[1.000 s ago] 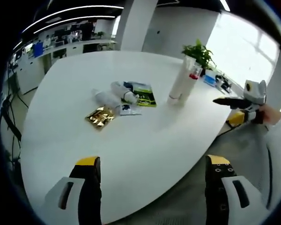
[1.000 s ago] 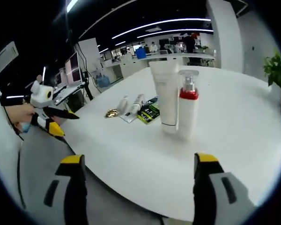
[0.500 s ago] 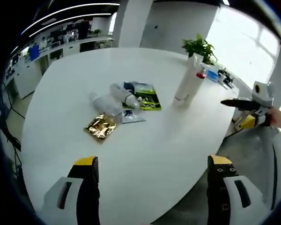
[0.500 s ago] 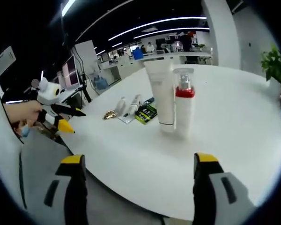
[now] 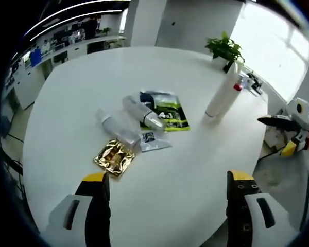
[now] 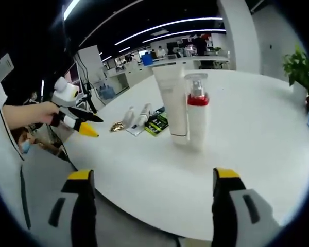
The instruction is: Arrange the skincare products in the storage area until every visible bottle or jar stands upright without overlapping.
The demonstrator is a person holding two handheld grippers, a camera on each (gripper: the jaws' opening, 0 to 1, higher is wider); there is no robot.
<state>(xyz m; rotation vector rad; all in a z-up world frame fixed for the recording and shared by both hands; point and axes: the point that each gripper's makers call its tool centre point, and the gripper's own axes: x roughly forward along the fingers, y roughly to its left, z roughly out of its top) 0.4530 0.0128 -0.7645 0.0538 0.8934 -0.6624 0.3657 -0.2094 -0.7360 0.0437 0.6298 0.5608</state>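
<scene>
Both tools are just hanging out with jaws wide apart, holding nothing. In the left gripper view the left tool (image 5: 165, 206) sits at the bottom over the white round tabletop (image 5: 67, 103). Two clear tubes (image 5: 129, 116) lie flat mid-frame beside a gold foil sachet (image 5: 114, 157). In the right gripper view, above the right tool (image 6: 152, 206), a tall white tube (image 6: 172, 105) and a red-collared pump bottle (image 6: 196, 113) stand upright, touching, at centre.
</scene>
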